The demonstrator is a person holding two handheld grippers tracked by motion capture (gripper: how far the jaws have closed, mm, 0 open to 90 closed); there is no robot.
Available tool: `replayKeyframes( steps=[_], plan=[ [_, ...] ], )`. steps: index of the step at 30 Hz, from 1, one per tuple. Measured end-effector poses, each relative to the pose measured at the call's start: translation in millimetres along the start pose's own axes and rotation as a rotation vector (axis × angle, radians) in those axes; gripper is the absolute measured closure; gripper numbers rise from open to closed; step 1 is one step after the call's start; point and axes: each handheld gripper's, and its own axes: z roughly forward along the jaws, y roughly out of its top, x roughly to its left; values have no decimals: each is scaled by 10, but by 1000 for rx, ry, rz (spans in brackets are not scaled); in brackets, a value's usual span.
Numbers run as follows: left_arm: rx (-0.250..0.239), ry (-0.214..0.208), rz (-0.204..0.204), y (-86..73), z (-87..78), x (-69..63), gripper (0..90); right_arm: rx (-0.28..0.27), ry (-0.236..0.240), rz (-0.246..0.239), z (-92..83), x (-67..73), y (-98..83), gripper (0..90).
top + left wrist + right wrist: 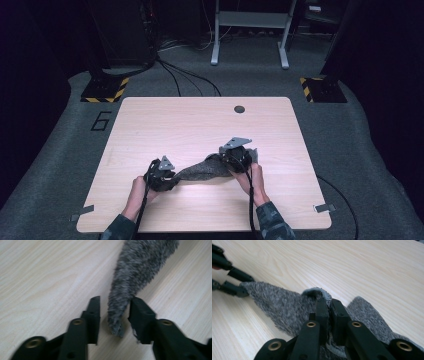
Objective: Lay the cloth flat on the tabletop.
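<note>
The right gripper [327,305] has its jaws pinched together on a raised fold of the grey cloth [284,308], the fuzzy fabric bunched between the black pads and spilling out on both sides of them. The left gripper [113,308] stands with its jaws apart around the cloth's narrow tip — the tip lies in the gap, close against one jaw, with a clear space to the other, so nothing there is clamped. From the tip the cloth [136,270] widens as it runs away over the wood. In the high view the cloth [202,170] lies stretched as a band on the table [200,120], between the left gripper [172,177] and the right gripper [239,159], in the near half of the table. A hand [137,192] holds the left gripper just near of the cloth's left end — the other hand [254,182] holds the right one just near of its right end. A dark round hole [239,109] sits in the table well beyond the cloth, near the far edge.
</note>
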Motion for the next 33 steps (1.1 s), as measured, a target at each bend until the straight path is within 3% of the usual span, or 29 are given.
replayKeyframes(
  steps=[3, 5, 7, 10, 15, 18, 23, 24, 32, 33],
  plan=[
    [-58, 15, -39, 67, -61, 25, 426, -14, 11, 0, -22, 34, 59, 860],
    [-83, 20, -37, 132, -110, 52, 373, -31, 24, -4, -45, 63, 108, 860],
    [-125, 8, -48, 200, -139, 54, 357, -44, 28, -16, -74, 100, 156, 860],
    [-147, -9, -48, 300, -188, 48, 332, -57, 28, -26, -112, 138, 210, 861],
    [-182, 21, -23, 426, -197, -3, 329, -75, 41, -23, -151, 132, 239, 861],
    [-185, 30, -11, 502, -82, 14, 321, -79, 53, -30, -149, 155, 246, 861],
    [-168, -40, -29, 596, 136, 82, 305, -102, 56, -31, -195, 156, 242, 861],
    [-161, -36, -31, 595, 165, 100, 306, -103, 54, -32, -204, 147, 240, 861],
    [-74, -55, -120, 383, 237, 313, 338, -117, 28, 5, -311, -4, 157, 862],
    [-63, -33, -128, 352, 246, 330, 347, -116, 30, 12, -317, -16, 145, 863]
  ],
)
